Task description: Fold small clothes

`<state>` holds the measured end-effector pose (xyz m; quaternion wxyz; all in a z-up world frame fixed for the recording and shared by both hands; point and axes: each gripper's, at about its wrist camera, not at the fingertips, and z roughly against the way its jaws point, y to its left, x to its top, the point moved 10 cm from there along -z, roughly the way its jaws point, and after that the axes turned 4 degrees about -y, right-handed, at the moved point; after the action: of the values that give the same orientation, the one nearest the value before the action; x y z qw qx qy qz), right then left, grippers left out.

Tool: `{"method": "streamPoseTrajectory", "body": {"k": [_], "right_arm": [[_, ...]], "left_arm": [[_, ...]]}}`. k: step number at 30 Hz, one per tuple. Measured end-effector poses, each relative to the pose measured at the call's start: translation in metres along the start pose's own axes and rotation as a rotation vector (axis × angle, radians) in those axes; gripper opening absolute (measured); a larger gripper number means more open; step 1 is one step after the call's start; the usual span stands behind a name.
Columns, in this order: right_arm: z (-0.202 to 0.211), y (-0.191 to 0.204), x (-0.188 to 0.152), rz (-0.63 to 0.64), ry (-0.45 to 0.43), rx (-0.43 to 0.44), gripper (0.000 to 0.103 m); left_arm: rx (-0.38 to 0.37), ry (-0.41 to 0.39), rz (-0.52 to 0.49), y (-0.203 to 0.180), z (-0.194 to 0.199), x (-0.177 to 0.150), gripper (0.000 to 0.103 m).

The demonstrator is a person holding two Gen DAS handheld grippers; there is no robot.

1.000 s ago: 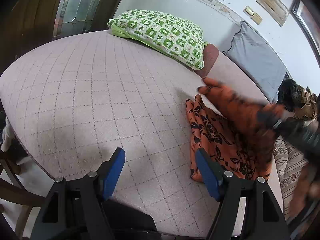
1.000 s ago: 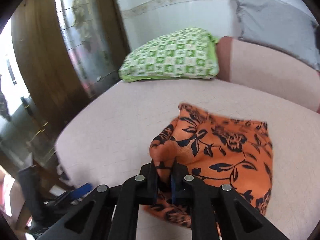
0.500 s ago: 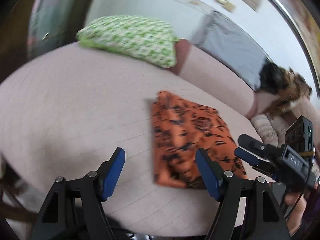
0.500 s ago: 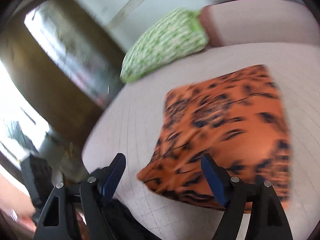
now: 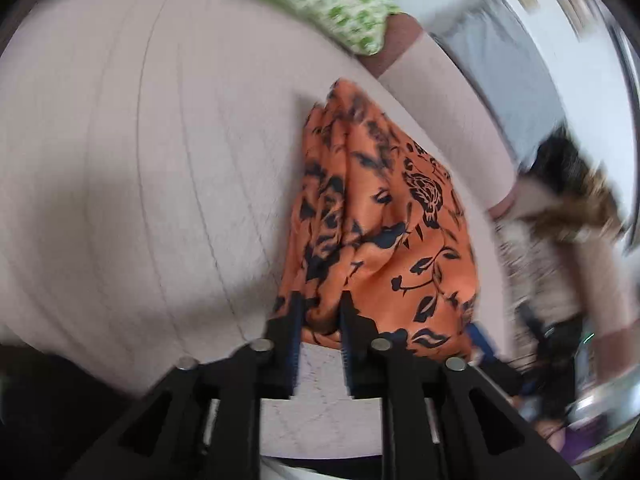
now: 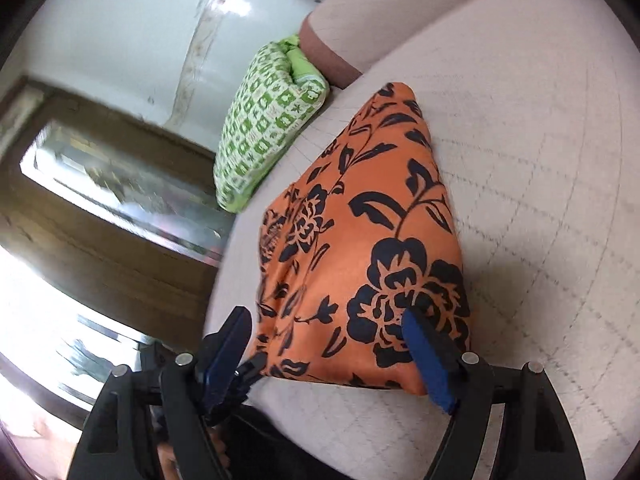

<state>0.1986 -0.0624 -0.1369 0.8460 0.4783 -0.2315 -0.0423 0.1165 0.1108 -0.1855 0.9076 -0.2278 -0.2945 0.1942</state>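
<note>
Left tool [image 5: 319, 312] clenched on the near edge of the orange flowered cloth [image 5: 384, 232], a pinch of fabric bunched between its jaws. Cloth folded, lying on the pale quilted bed [image 5: 140, 160], toward the right side in the left view. Green checked pillow [image 6: 264, 120] near the bed's far end, apart from the cloth. Right tool [image 6: 332, 340] released, blue pads [image 6: 424, 356] spread wide on either side of the cloth's [image 6: 360, 248] near corner.
</note>
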Motion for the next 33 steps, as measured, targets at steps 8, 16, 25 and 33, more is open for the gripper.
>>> {"method": "streamPoseTrajectory", "body": {"k": [8,16,25,33], "right_arm": [[0.022,-0.021,0.038,-0.038,-0.023,-0.023,0.081],[-0.030,-0.041,0.029,-0.126,0.125,-0.034,0.080],[-0.041,-0.058,0.008,-0.110,0.170,-0.117,0.045],[-0.014,-0.039,0.055,-0.130,0.049,-0.026,0.085]], "left_arm": [[0.097,-0.188,-0.453,-0.101,0.005,0.053,0.058],[0.251,0.001,-0.340,-0.039,-0.087,0.063,0.039],[0.228,-0.015,-0.315,-0.046,-0.067,0.074,0.038],[0.309,-0.004,-0.452,-0.042,-0.074,0.061,0.045]]}}
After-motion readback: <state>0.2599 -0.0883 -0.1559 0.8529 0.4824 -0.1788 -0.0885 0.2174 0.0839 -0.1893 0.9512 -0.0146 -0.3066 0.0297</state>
